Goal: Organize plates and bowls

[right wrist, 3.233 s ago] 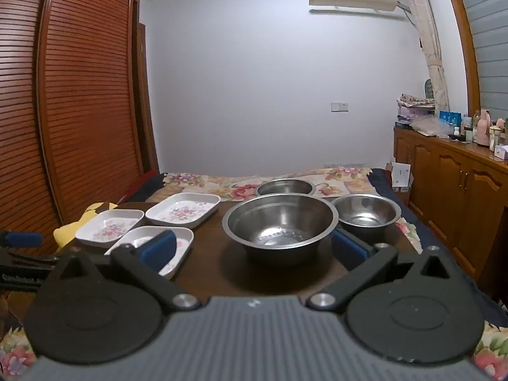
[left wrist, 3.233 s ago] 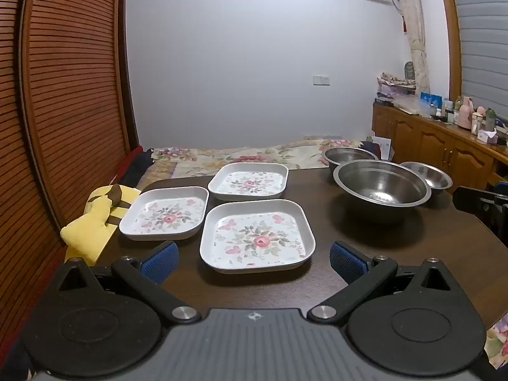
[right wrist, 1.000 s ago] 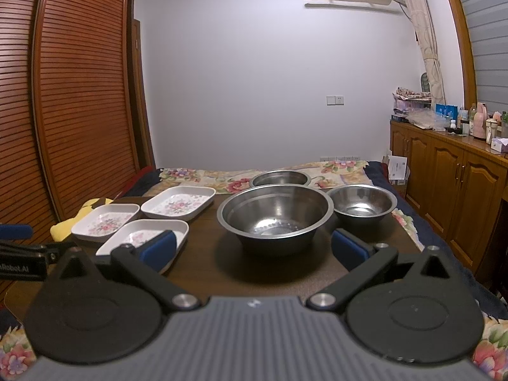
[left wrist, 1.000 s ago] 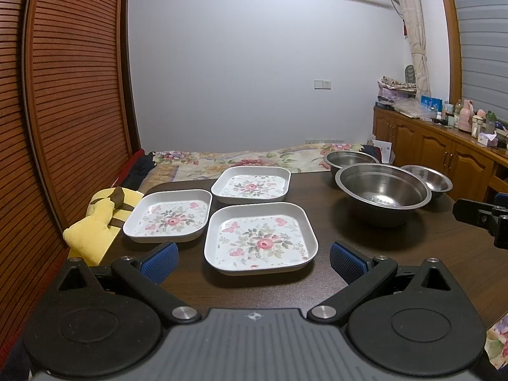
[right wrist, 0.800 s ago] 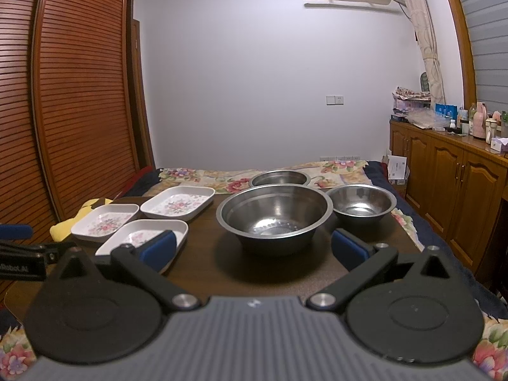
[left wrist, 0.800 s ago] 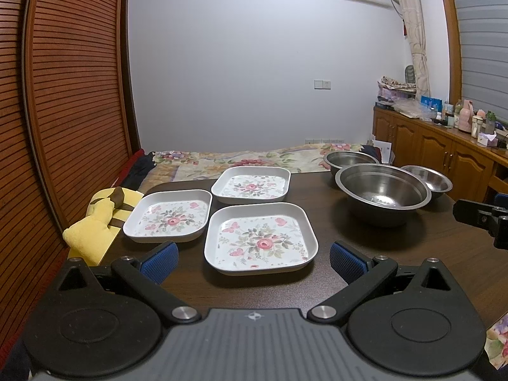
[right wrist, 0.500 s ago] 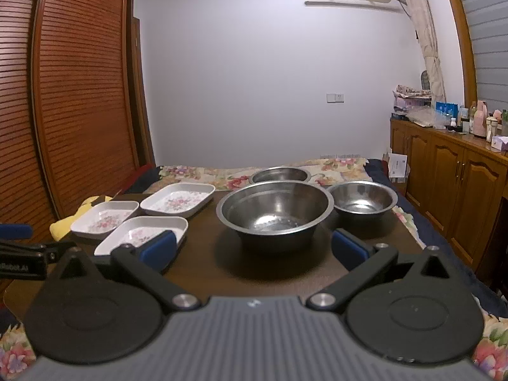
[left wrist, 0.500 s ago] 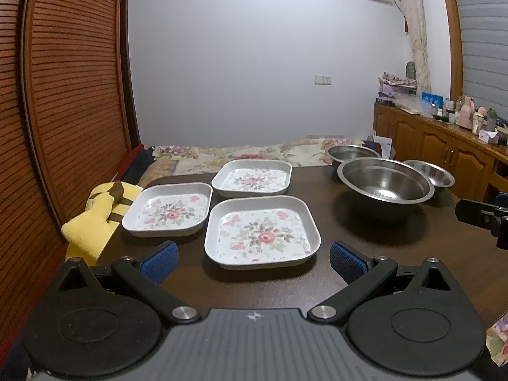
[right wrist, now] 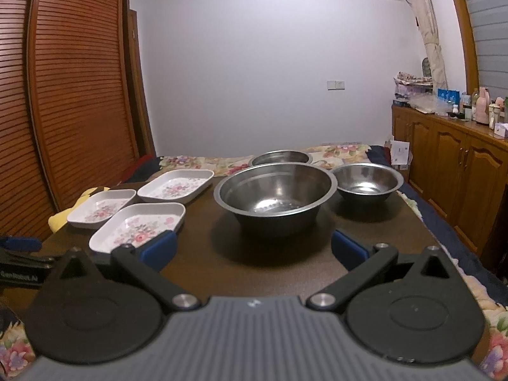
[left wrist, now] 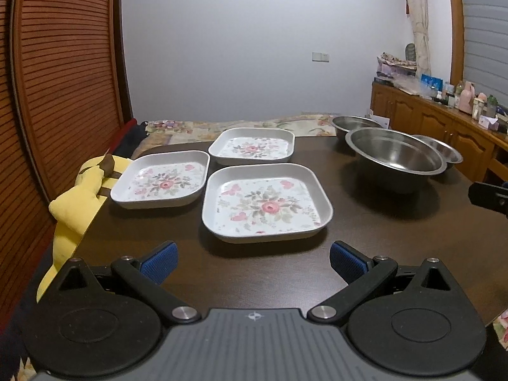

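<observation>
1. Hovering low over the near edge of the dark wooden table point(left wrist: 365, 222): the left tongs point(left wrist: 252, 262), blue pads point(left wrist: 158, 262) spread wide, gripping nothing.
2. Sitting straight ahead of the left tongs: the nearest floral plate point(left wrist: 266, 203), square, white, upright on the table, apart from the pads.
3. Lying just beside it to the left: a second floral plate point(left wrist: 162, 182), close to the table's left edge.
4. Resting behind the nearest one: a third floral plate point(left wrist: 252, 149), near the far edge, the three plates forming a tight cluster without stacking.
5. Hanging over the table's left edge beside the second plate: a yellow plush toy point(left wrist: 74, 209) with brown markings.
6. Hovering at the near edge further right: the right tongs point(right wrist: 252, 249), likewise spread wide and gripping nothing.
7. Standing directly ahead of the right tongs: the large steel bowl point(right wrist: 274, 195), upright, apart from the pads.
8. Sitting to its right and slightly behind: a smaller steel bowl point(right wrist: 368, 182).
9. Peeking out behind the large one: a third steel bowl point(right wrist: 281, 158), partly hidden, at the far edge.
10. Showing at the right margin of the left wrist view: a dark piece of the right tongs, near the table's right side.
11. Running along the right wall: a wooden cabinet point(right wrist: 451, 165) crowded with bottles and boxes too small to identify.
</observation>
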`<state>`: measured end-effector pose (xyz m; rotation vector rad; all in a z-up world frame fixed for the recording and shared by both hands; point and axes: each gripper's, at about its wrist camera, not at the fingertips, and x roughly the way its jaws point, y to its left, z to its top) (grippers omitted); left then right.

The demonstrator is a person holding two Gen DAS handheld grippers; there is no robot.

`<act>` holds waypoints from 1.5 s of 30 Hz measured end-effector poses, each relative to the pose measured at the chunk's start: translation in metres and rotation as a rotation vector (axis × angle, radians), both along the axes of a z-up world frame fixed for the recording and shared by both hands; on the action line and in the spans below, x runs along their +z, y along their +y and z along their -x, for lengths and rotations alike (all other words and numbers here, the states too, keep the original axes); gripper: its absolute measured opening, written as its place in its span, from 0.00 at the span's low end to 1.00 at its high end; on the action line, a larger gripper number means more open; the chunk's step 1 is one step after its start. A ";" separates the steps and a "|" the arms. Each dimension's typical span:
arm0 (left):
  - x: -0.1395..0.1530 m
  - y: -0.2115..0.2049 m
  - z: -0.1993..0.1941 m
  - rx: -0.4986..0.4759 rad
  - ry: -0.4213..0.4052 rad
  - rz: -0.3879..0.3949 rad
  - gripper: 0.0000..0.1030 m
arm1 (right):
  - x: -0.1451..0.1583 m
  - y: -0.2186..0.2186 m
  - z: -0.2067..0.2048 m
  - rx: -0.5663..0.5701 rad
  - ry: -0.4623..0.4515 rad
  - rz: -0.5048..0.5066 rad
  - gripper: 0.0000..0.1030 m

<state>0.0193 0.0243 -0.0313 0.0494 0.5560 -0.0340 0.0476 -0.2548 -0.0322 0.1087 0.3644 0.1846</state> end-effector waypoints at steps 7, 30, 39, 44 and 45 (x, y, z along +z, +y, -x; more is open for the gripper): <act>0.000 0.023 -0.012 0.032 0.002 0.019 1.00 | 0.000 0.010 -0.014 0.034 -0.005 0.015 1.00; -0.001 0.083 -0.051 0.066 0.011 -0.032 1.00 | 0.003 0.081 -0.054 0.251 0.019 0.044 1.00; -0.004 0.082 -0.070 0.020 0.006 -0.036 1.00 | -0.005 0.102 -0.076 0.296 0.077 0.029 1.00; -0.009 0.080 -0.081 -0.011 0.014 -0.001 0.92 | -0.010 0.110 -0.084 0.302 0.104 0.025 0.85; -0.010 0.080 -0.084 -0.020 0.023 0.006 0.89 | -0.011 0.111 -0.087 0.303 0.115 0.023 0.85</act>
